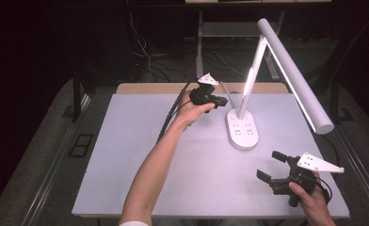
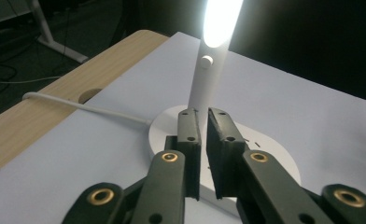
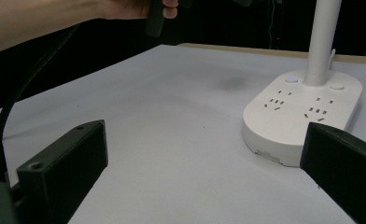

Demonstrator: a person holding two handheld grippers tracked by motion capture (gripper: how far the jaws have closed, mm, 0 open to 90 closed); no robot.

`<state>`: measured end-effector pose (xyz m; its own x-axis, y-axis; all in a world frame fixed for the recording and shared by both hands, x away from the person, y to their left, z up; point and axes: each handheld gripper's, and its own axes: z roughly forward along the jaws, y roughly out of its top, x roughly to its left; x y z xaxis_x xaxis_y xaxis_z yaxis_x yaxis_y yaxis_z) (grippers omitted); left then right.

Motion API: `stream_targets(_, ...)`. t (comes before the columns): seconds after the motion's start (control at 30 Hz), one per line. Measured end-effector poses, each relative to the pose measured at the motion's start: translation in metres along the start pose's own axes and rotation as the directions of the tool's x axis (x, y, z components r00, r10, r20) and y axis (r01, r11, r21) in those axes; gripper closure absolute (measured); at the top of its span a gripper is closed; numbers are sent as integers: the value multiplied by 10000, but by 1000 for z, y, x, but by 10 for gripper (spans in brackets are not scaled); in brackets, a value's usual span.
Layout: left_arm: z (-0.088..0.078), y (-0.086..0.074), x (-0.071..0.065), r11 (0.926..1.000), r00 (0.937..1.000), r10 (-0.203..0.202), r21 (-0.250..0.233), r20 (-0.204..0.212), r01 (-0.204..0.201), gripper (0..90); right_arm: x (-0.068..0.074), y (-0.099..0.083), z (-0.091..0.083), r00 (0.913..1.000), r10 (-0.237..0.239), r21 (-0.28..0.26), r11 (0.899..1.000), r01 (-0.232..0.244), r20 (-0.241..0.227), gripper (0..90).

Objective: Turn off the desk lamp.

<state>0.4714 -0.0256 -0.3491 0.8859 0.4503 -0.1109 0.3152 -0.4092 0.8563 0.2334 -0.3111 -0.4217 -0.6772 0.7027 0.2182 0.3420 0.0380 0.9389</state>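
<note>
So there's a white desk lamp sitting toward the far right part of the worktop, and it's switched on, with the strip on its upright stem glowing bright. The lamp has an oval base that doubles as a power strip with socket holes on top, plus a long tube head angled down toward the right edge. In the left gripper view you can see a small round button on the stem just under the lit part, and the white power cord running off the back of the base toward a hole in the wooden strip at the far edge of the worktop. The left gripper is held up near the far edge, just left of the lamp stem, pointing at it; its jaws are nearly together with only a thin slit between them and nothing caught in there, and from its own camera the tips line up right in front of the bottom of the stem, though I can't tell if they actually touch it. The right gripper is down at the near right corner, well apart from the lamp base, jaws spread wide and holding nothing. From its camera the base sits off to the right between the two jaws, and a little blue light glows on top next to the stem.
</note>
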Motion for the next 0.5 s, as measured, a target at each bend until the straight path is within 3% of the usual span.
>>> stream_targets(0.07,5,-1,1,9999,9999,-123,-62,-41,123,896,0,0,0,10000,-6,5,10000,6,-12,7)
stream_targets(0.5,40,-7,8,9974,9988,-482,541,-41,483,900,2,0,2,9999,-79,51,10000,79,-109,7)
